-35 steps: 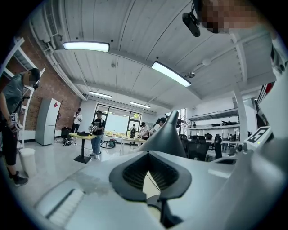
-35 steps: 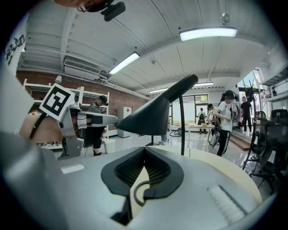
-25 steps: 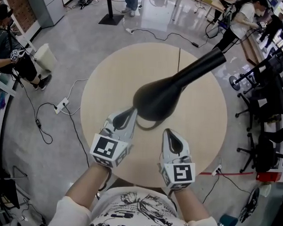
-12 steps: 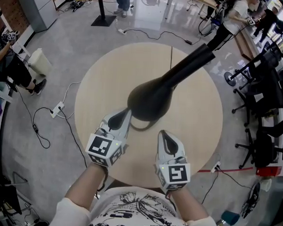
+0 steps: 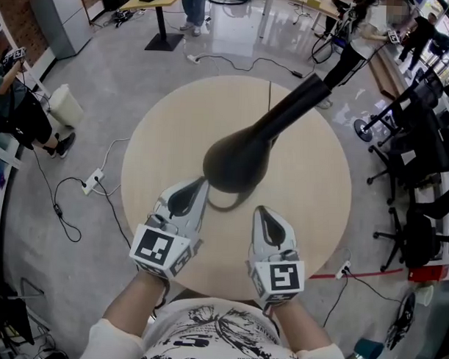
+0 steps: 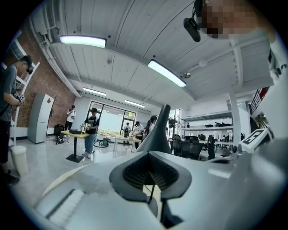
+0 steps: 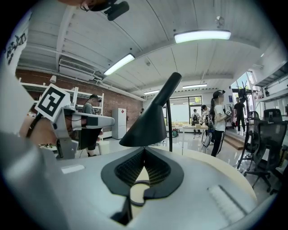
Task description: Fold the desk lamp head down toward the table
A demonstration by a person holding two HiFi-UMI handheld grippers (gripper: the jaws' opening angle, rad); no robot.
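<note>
The black desk lamp head hangs over the round beige table, and its thick neck runs up and to the right. My left gripper is shut on nothing, with its tip just at the near left rim of the head. To the near right of the head my right gripper is also shut and holds nothing. In the left gripper view the lamp head rises just beyond the left gripper. In the right gripper view the cone of the lamp head sits above the right gripper, apart from it.
A thin dark rod stands upright on the table behind the head. Office chairs crowd the right side. Cables and a power strip lie on the floor at the left. People stand at the far edges of the room.
My left gripper has drawn back slightly toward me and to the left. The lamp head and my right gripper keep about the same places over the table.
</note>
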